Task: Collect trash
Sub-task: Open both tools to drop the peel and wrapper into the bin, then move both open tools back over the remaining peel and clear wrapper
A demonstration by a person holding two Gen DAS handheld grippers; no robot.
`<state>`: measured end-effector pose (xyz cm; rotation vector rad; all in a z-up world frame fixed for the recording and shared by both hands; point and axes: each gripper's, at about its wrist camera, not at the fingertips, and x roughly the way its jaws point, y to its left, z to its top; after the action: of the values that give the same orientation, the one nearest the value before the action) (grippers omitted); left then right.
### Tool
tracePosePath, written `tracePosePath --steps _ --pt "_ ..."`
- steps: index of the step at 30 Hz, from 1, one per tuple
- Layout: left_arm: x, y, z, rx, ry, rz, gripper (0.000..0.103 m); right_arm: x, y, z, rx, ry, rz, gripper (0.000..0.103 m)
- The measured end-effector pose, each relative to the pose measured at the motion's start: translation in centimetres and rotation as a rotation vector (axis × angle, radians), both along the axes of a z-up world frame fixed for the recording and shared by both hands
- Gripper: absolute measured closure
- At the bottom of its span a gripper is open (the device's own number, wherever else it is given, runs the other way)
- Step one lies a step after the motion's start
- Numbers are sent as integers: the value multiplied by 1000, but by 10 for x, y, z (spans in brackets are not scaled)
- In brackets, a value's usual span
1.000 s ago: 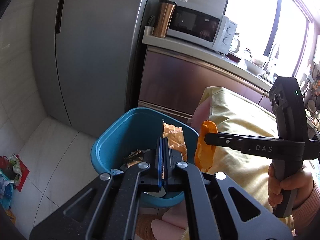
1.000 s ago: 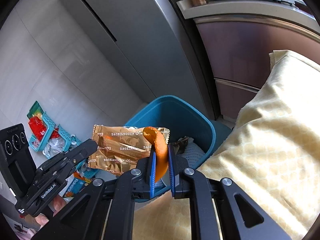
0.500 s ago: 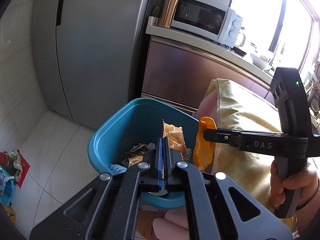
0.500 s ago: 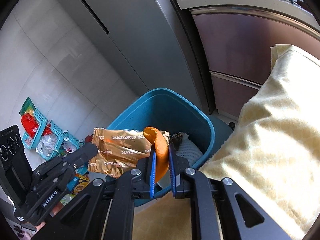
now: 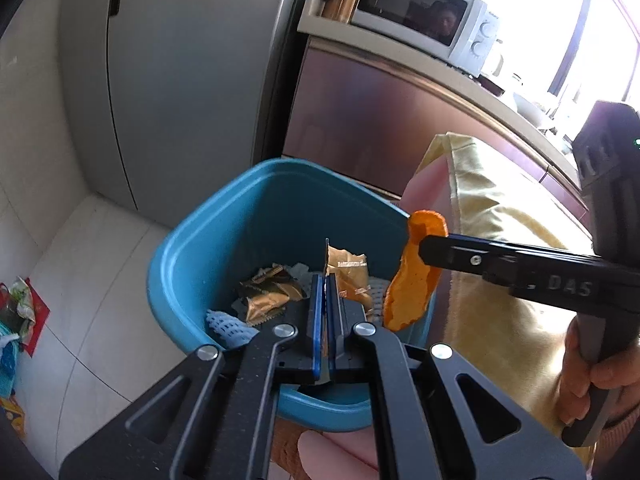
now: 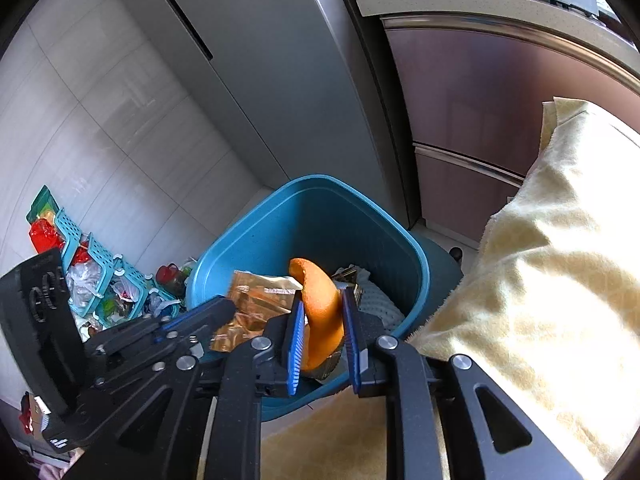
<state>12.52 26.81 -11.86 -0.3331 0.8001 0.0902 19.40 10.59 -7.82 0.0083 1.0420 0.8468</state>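
A blue trash bin stands on the floor with gold wrappers and pale mesh scraps inside. My left gripper hangs over its near rim, shut on a gold snack wrapper that stands up between the blue pads. My right gripper is over the bin too. Its jaws are opening, and a curled orange peel still sits between the pads, touching both. In the left wrist view the peel hangs from the right gripper's fingertip above the bin's right rim. The left gripper's wrapper shows beside the peel.
A grey fridge stands behind the bin, with brown cabinets and a microwave to its right. A yellow cloth lies right of the bin. Teal baskets of clutter sit on the floor at the left. A hand holds the right gripper's handle.
Both grippers have come down closer over the bin, which now looks larger. The right gripper's pads stand wider apart around the peel. The left gripper still clamps the wrapper.
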Motion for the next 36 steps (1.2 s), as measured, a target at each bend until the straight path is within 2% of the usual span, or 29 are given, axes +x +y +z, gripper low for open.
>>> tracePosePath --steps 6,12,14,16,20,24,27,31,36 --pt "6 1 -15 -22 35 -4 97 2 -2 -1 7 -3 -3 79" --pt "4 1 -16 -23 28 0 86 3 -13 0 36 8 -8 75" --pt "0 -2 -10 -2 14 3 84 0 -22 4 56 7 -1 73" --pt "-6 -6 -1 13 -15 -3 73 -5 -32 10 77 -7 7 72" --pt "-18 -21 25 32 -96 -46 64 -18 -65 28 122 -46 12 67" --pt "-28 -54 54 27 -187 -169 51 -33 -112 49 148 -111 -16 64" --pt "-30 -89 68 16 -228 -283 48 -42 -155 63 154 -160 -74 62" --pt "-19 -150 76 -17 -235 -470 46 -44 -217 71 122 -205 -200 61" --pt "8 -237 75 -29 -192 -661 46 -33 -307 68 80 -219 -421 61"
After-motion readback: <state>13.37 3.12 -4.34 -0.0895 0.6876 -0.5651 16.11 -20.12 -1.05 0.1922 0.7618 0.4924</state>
